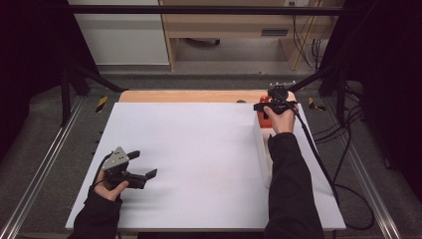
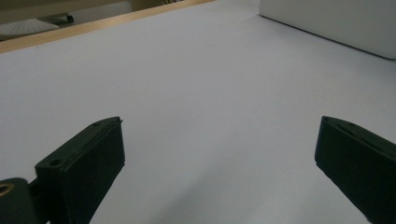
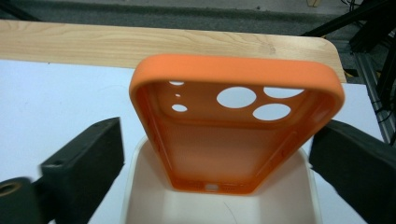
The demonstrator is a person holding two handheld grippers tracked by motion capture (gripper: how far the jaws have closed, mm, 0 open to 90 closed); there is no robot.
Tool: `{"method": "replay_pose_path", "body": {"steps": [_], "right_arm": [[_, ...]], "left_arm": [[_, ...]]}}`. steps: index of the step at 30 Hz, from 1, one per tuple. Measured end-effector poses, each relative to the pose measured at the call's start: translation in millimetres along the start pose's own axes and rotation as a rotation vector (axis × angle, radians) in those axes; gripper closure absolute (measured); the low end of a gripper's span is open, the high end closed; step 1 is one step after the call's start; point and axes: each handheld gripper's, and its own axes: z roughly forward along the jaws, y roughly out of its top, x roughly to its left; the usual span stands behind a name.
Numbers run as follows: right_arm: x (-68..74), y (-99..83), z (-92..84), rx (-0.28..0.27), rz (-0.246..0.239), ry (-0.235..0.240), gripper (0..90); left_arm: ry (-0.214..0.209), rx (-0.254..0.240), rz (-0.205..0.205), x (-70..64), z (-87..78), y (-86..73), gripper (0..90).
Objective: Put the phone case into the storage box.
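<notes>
An orange phone case [image 3: 233, 74] stands on end, its lower edge inside a white bin [image 3: 299, 200] and its hollow side facing the camera. My right gripper [image 3: 222, 126] is over the bin with its jaws open on either side of the case, and the pads are clear of it. In the high view this gripper [image 1: 275, 105] is at the far right of the table, with a bit of the orange case [image 1: 263, 119] below it. My left gripper [image 1: 143, 164] rests low at the near left, open, with nothing between its jaws [image 2: 219, 154].
The white table top [image 1: 199, 149] lies on a wooden board [image 3: 93, 42] that shows along its far edge. The long white bin [image 1: 263, 154] runs along the right side, under the right forearm. Cables trail off the right edge.
</notes>
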Motion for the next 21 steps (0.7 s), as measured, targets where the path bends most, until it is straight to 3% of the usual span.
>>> {"method": "replay_pose_path", "body": {"steps": [10,21], "right_arm": [[-1.2,0.5,-7.9,-0.050,-0.006,0.005,0.5],[-0.4,-5.5,-31.5,-0.104,-0.037,0.052,0.5]], "left_arm": [[-0.001,-0.001,0.000,-0.1,-0.1,0.0,1.0],[0.001,0.000,0.004,-1.2,-0.1,0.4,0.8]]}}
